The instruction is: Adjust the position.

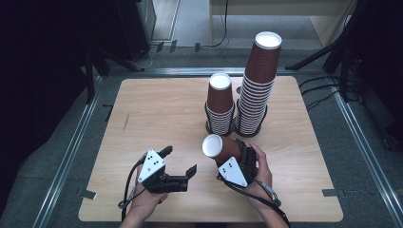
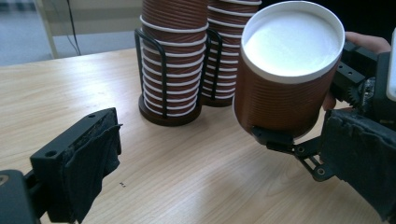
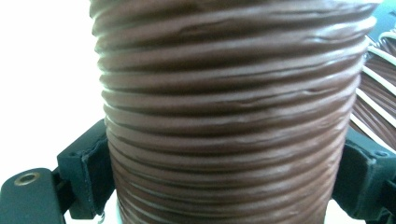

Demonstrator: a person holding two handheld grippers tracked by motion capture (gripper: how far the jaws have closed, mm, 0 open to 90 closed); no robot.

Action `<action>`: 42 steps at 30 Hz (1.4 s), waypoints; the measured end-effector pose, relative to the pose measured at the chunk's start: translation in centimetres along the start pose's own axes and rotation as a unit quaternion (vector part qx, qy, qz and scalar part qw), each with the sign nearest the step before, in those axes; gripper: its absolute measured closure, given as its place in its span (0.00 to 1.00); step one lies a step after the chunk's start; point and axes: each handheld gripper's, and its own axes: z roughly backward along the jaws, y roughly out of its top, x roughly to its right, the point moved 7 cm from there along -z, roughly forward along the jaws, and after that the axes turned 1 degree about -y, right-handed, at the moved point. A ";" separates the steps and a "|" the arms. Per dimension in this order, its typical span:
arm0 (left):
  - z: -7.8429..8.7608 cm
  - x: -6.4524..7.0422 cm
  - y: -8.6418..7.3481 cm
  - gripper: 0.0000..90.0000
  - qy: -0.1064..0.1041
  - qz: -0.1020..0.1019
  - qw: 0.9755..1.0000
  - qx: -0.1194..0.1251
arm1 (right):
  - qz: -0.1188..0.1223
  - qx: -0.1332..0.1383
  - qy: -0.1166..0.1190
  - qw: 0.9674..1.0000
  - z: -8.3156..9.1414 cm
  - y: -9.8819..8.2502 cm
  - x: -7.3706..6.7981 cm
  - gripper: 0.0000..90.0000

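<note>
High view first, left to right: we see our left gripper (image 1: 179, 161) low over the wooden table (image 1: 157, 109), jaws spread wide with nothing between them. Just right of it, our right gripper (image 1: 237, 159) clamps a brown ribbed paper cup (image 1: 219, 147) by its sides, tilted with its white mouth toward the left. Behind stand the short cup stack (image 1: 220, 104) and tall cup stack (image 1: 256, 90) in wire holders.

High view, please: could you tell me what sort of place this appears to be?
Probably a lab or recording workspace: a light wooden table on grey carpet, framed by metal floor rails, with cables trailing beside it and dark equipment stands behind.
</note>
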 end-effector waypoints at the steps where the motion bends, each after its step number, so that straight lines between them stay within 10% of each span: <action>1: 0.0 0.1 0.0 0.00 -0.001 0.000 1.000 0.000 | 0.002 0.001 0.000 1.000 0.0 0.0 -0.2 0.12; 19: -0.2 1.3 -0.4 0.00 -0.032 -0.006 0.999 -0.016 | 0.135 0.034 -0.001 0.990 0.4 1.2 -2.7 0.12; 42: -0.7 2.3 -0.9 0.08 -0.056 -0.015 0.998 -0.032 | 0.203 0.057 -0.001 0.977 0.8 1.7 -4.6 0.12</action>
